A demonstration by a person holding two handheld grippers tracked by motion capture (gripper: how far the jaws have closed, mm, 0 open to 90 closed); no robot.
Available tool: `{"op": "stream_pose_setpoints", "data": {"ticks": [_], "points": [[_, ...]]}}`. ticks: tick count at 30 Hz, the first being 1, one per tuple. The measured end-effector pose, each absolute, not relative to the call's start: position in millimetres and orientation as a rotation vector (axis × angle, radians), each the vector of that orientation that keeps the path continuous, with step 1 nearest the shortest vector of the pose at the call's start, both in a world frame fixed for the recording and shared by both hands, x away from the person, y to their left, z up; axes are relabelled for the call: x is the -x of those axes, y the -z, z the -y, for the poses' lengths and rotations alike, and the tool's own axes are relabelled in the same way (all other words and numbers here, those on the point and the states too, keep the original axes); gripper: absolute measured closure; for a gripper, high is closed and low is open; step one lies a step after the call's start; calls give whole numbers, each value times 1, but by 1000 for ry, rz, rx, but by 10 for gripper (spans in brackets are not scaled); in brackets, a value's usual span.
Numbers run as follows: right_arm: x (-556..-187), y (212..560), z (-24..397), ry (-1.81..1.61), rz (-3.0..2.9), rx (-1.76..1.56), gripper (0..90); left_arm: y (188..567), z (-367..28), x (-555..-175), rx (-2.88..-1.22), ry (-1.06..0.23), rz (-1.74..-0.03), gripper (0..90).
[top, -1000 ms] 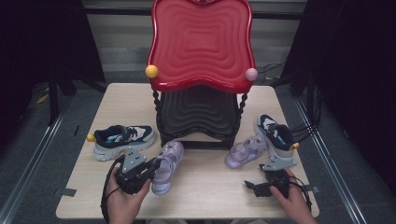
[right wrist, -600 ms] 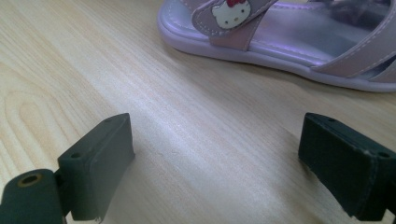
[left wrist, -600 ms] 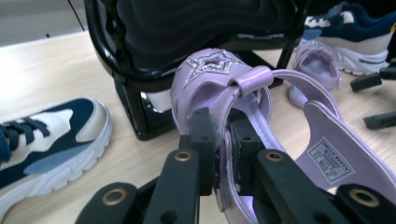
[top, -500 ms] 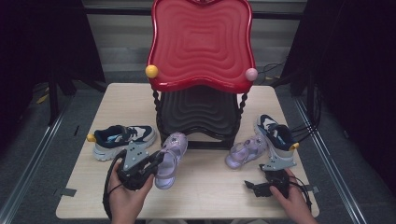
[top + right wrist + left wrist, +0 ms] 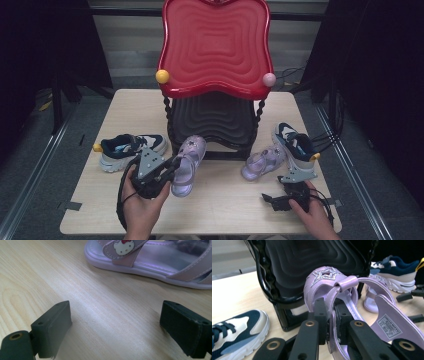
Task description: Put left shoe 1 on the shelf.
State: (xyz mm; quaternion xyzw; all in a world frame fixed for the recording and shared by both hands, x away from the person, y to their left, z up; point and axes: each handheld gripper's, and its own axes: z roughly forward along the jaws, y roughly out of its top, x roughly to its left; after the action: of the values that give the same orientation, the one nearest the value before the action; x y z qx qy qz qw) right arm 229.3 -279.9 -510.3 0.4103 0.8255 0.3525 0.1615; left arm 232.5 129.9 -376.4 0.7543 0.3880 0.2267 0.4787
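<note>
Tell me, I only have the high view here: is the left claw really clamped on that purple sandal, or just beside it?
Observer: Clamped. In the left gripper view the left claw has both pads pressed on the side edge of the purple sandal.
Operator: And the right claw, open or shut?
Observer: Open. The right gripper view shows the right claw with jaws wide apart over bare table, nothing between them.
Operator: What lies ahead of it?
Observer: The other sandal, apart from the jaws, with a cat-face badge on its strap.
</note>
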Motion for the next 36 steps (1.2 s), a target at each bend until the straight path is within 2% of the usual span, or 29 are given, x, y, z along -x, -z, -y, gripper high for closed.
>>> {"op": "stream_pose_setpoints", "data": {"ticks": [36], "points": [[-229,510,280,-1006,-2356,-1169,96,367,-95,-281,-1678,-707,-998,829]]}}
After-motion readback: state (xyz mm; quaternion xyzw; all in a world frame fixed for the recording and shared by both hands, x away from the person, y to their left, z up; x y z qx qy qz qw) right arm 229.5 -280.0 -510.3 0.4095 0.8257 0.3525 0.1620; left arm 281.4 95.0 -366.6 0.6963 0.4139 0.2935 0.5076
